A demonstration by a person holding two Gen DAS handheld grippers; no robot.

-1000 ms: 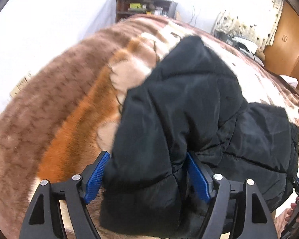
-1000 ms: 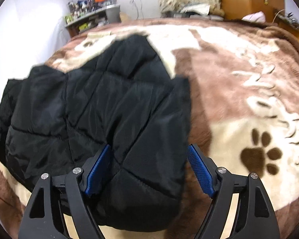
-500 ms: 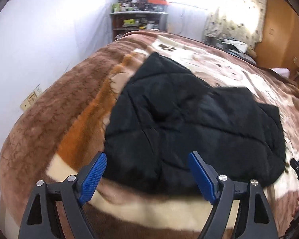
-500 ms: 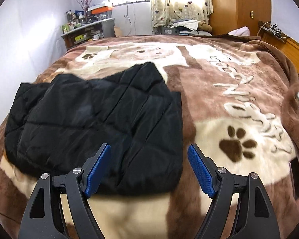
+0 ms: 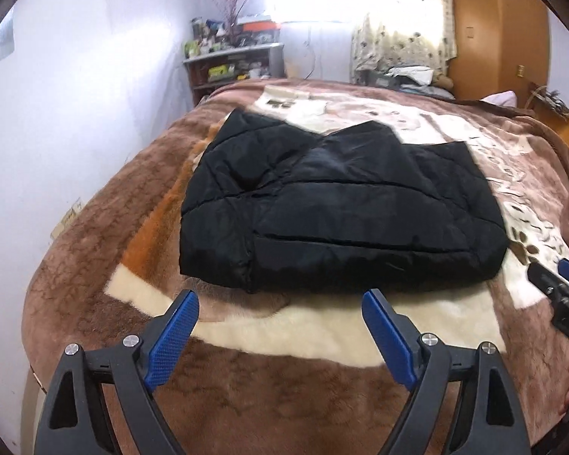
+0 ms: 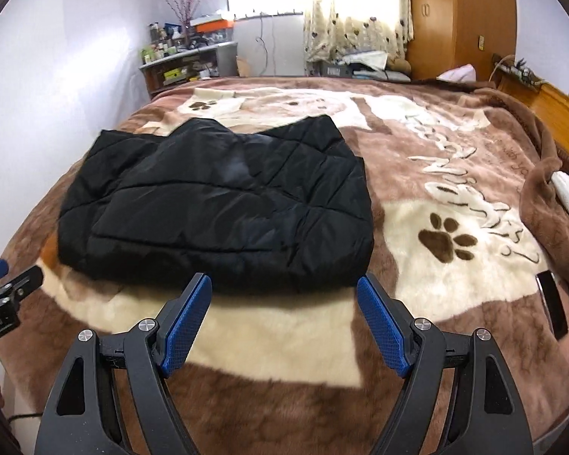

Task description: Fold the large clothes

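Fig.: bedroom, 2 wrist views, both grippers over the near edge of the bed. Black quilted jacket point(image 5: 341, 212) lies folded into a compact, roughly rectangular bundle on the brown-and-cream plush blanket point(image 5: 284, 326), nearer the bed's left side; its near hem sits just beyond both sets of fingertips, not touching them. Seen from the right wrist, the jacket point(image 6: 223, 204) rests left of the paw-print motif point(image 6: 445, 239), well apart from it.

Left gripper point(image 5: 280, 326): jaws wide apart, w/ nothing between the blue pads point(image 5: 170, 337); they have just been opening further. Only cream blanket shows in the gap.

Right gripper point(image 6: 284, 314): jaws wide apart, also empty; blue pads point(image 6: 187, 326) frame bare blanket short of the jacket's hem.

Each gripper shows at the edge of the other's view: the right one at far right of the left view, the left one at far left of the right view.

Bkgd: cluttered shelf unit point(image 6: 186, 64) at the far-left wall, patterned curtain point(image 6: 356, 7) over a bright window, wooden wardrobe point(image 6: 462, 19) at right. A dark flat object point(image 6: 554, 311) lies on the blanket at right; identity unclear.
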